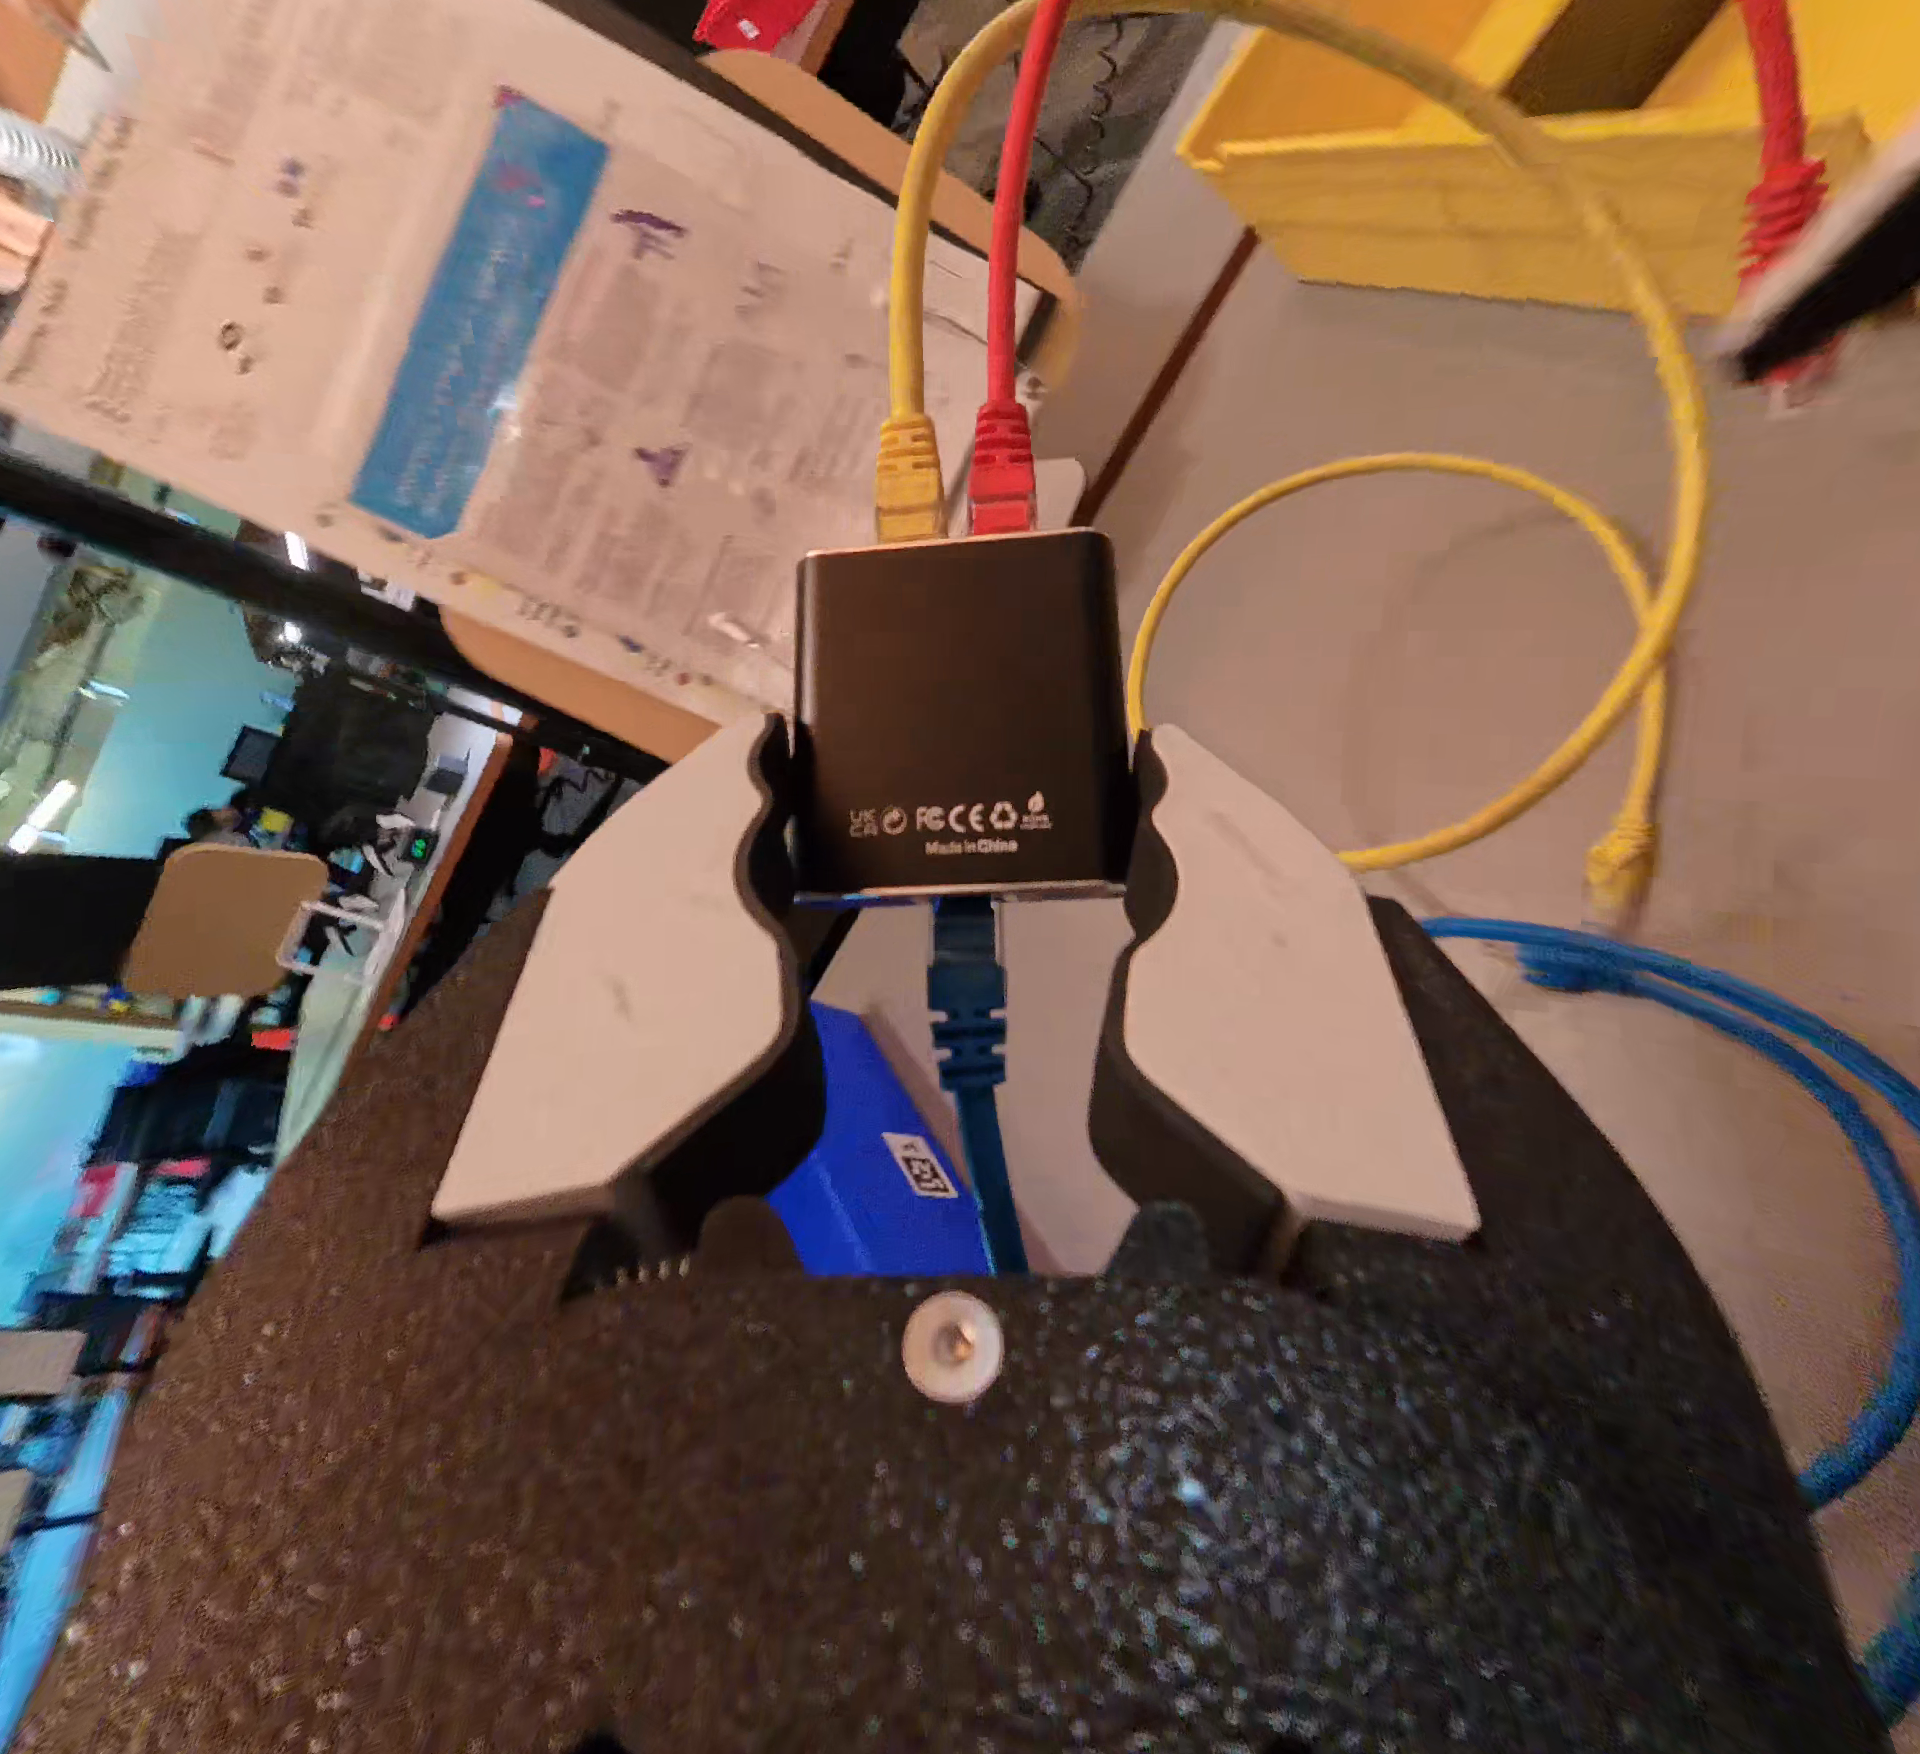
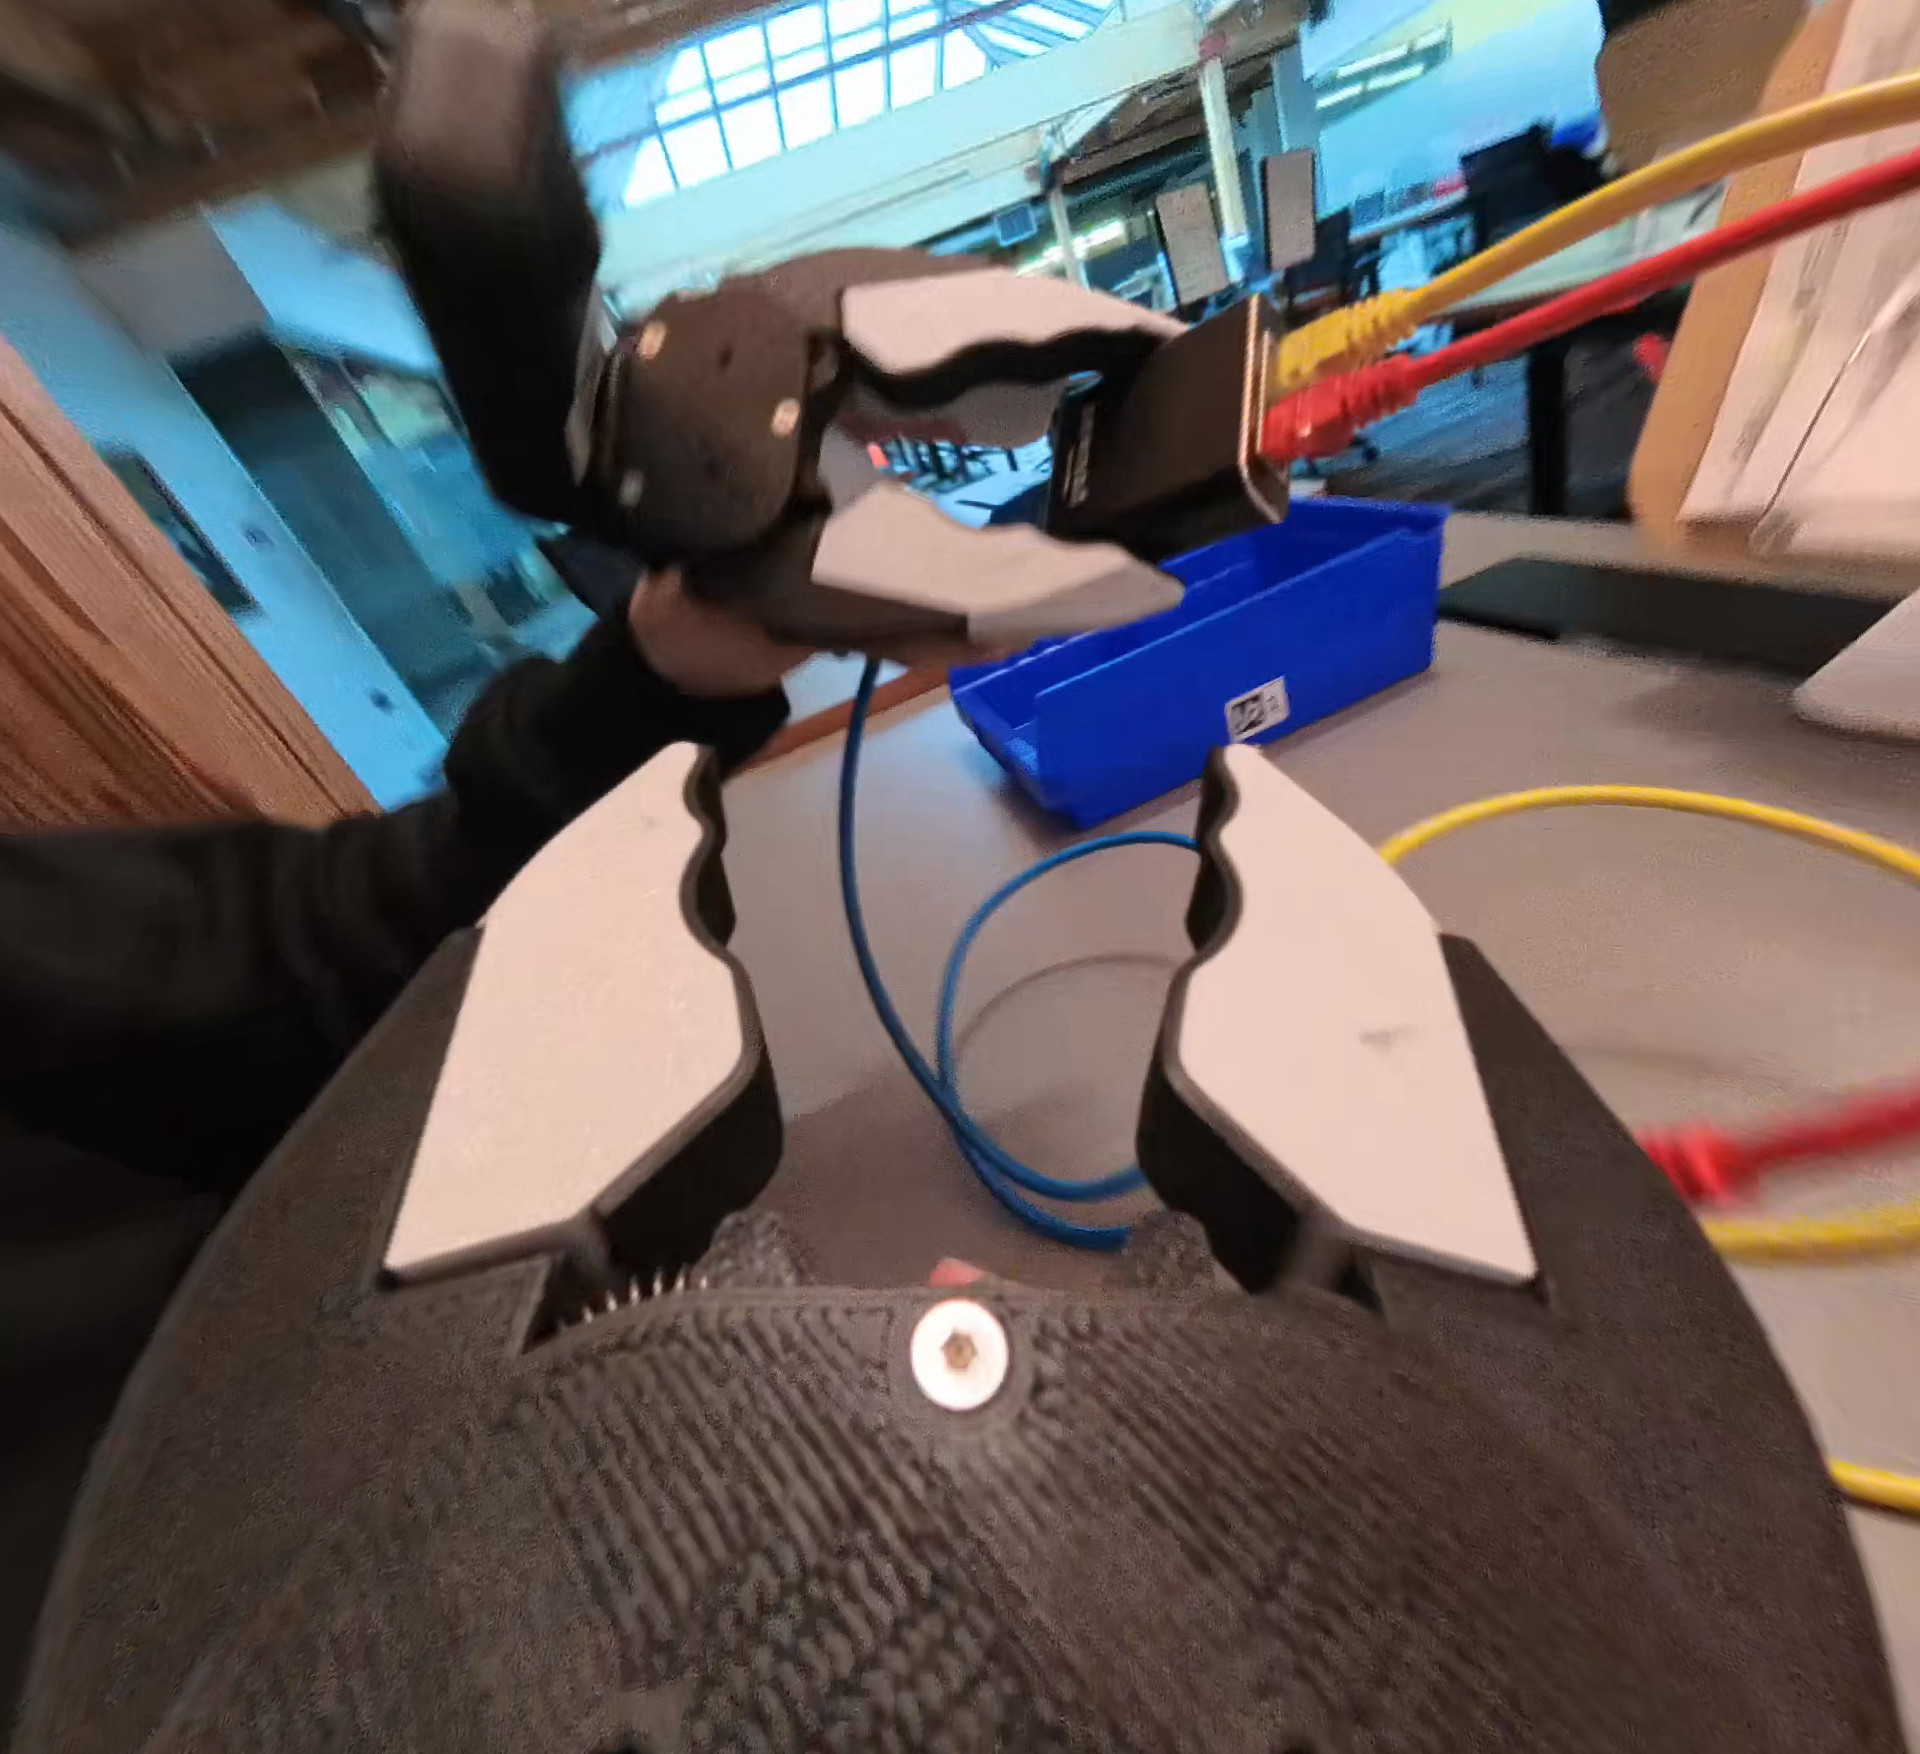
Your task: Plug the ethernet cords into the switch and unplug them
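Observation:
My left gripper (image 1: 961, 748) is shut on a small black switch (image 1: 961, 707) and holds it in the air above the table. A yellow cord (image 1: 912, 478) and a red cord (image 1: 1003, 468) are plugged into its far side, and a blue cord (image 1: 971, 1008) into its near side. In the right wrist view the left gripper (image 2: 1169, 457) holds the switch (image 2: 1184, 426) up at centre, with the yellow plug (image 2: 1340, 338) and red plug (image 2: 1340, 405) in it. My right gripper (image 2: 956, 800) is open and empty, low over the table below the switch, above loops of the blue cord (image 2: 956, 1029).
A blue bin (image 2: 1226, 665) stands on the grey table (image 2: 1621, 956) beyond my right gripper. A yellow bin (image 1: 1455, 94) sits at the back right. Loose ends of a yellow cord (image 1: 1616, 863) and red cord (image 2: 1766, 1154) lie on the table. A paper sheet (image 1: 468, 302) stands behind.

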Action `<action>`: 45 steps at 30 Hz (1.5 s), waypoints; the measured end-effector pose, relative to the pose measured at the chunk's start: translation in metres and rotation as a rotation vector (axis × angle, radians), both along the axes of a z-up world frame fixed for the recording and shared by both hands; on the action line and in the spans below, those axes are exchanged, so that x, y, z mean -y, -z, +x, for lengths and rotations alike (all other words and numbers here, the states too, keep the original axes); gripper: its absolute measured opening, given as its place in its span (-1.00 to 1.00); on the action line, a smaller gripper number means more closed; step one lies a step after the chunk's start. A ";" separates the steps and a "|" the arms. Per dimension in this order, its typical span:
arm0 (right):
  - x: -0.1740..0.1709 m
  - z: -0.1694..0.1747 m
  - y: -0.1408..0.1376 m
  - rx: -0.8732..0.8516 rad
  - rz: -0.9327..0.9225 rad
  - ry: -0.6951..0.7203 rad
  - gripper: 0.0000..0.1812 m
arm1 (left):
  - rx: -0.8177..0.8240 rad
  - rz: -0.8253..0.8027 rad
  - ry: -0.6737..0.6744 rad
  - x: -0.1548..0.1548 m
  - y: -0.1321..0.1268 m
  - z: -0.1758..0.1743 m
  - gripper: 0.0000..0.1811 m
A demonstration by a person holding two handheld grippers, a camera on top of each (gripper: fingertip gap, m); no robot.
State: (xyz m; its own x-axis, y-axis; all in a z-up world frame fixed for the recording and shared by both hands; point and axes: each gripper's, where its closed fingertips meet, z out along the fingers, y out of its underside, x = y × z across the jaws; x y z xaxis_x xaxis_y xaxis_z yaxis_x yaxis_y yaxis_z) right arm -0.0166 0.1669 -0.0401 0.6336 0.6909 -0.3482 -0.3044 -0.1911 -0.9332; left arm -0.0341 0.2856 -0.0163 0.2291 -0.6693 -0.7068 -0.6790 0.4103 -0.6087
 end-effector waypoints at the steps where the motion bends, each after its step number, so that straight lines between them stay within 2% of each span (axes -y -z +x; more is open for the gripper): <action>1: -0.009 0.000 0.011 -0.048 -0.055 -0.005 -0.16 | -0.030 0.040 0.010 0.003 0.016 0.004 -0.33; 2: -0.018 0.001 0.022 -0.081 -0.111 0.001 -0.22 | -0.052 0.087 0.010 0.006 0.029 0.006 -0.33; 5: -0.041 0.007 0.052 -0.146 -0.204 0.025 -0.18 | -0.071 0.155 0.067 0.018 0.058 0.013 -0.33; 6: -0.046 0.009 0.058 -0.190 -0.223 0.022 -0.15 | -0.059 0.155 0.104 0.023 0.065 0.014 -0.33; 8: -0.052 0.009 0.067 -0.279 -0.254 -0.021 -0.22 | -0.029 0.118 0.187 0.034 0.075 0.017 -0.33; 10: -0.050 0.002 0.069 -0.333 -0.247 -0.107 -0.25 | 0.016 0.056 0.279 0.046 0.082 0.021 -0.33; 12: -0.047 -0.003 0.064 -0.381 -0.223 -0.163 -0.45 | 0.017 0.007 0.340 0.052 0.094 0.023 -0.33; 13: -0.050 -0.002 0.066 -0.392 -0.238 -0.146 -0.53 | 0.009 -0.003 0.350 0.052 0.100 0.024 -0.33; 14: -0.053 0.001 0.072 -0.372 -0.242 -0.129 -0.72 | 0.030 -0.010 0.372 0.053 0.102 0.025 -0.32; 17: -0.053 0.000 0.078 -0.458 -0.327 -0.200 -0.74 | 0.065 -0.018 0.460 0.057 0.104 0.026 -0.32; 19: -0.057 0.002 0.082 -0.485 -0.344 -0.166 -0.74 | 0.069 -0.014 0.475 0.054 0.108 0.026 -0.33; 23: -0.062 0.015 0.085 -0.684 -0.431 -0.202 -0.73 | 0.165 -0.017 0.504 0.055 0.097 0.020 -0.40; 29: -0.061 0.008 0.085 -0.771 -0.464 -0.243 -0.73 | 0.381 -0.386 0.561 0.056 0.102 0.016 -0.37; 31: -0.065 0.008 0.089 -0.806 -0.467 -0.213 -0.74 | 0.446 -0.432 0.563 0.054 0.101 0.014 -0.37; 33: -0.068 0.009 0.094 -0.836 -0.487 -0.192 -0.74 | 0.436 -0.427 0.548 0.052 0.109 0.014 -0.36; 38: -0.071 0.007 0.104 -0.809 -0.498 -0.173 -0.74 | 0.420 -0.266 0.527 0.047 0.128 0.013 -0.35; 42: -0.070 0.002 0.107 -0.749 -0.494 -0.153 -0.74 | 0.467 -0.328 0.533 0.045 0.138 0.012 -0.33; 45: -0.072 0.001 0.109 -0.777 -0.503 -0.127 -0.74 | 0.476 -0.301 0.504 0.044 0.143 0.011 -0.33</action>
State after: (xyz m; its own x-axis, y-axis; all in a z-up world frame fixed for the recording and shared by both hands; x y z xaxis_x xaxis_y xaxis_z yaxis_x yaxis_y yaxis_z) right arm -0.0160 0.2384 -0.1493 0.0277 0.3926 -0.9193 -0.7573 -0.5921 -0.2757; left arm -0.0231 0.2420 -0.1590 0.0794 -0.9225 -0.3777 -0.0888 0.3709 -0.9244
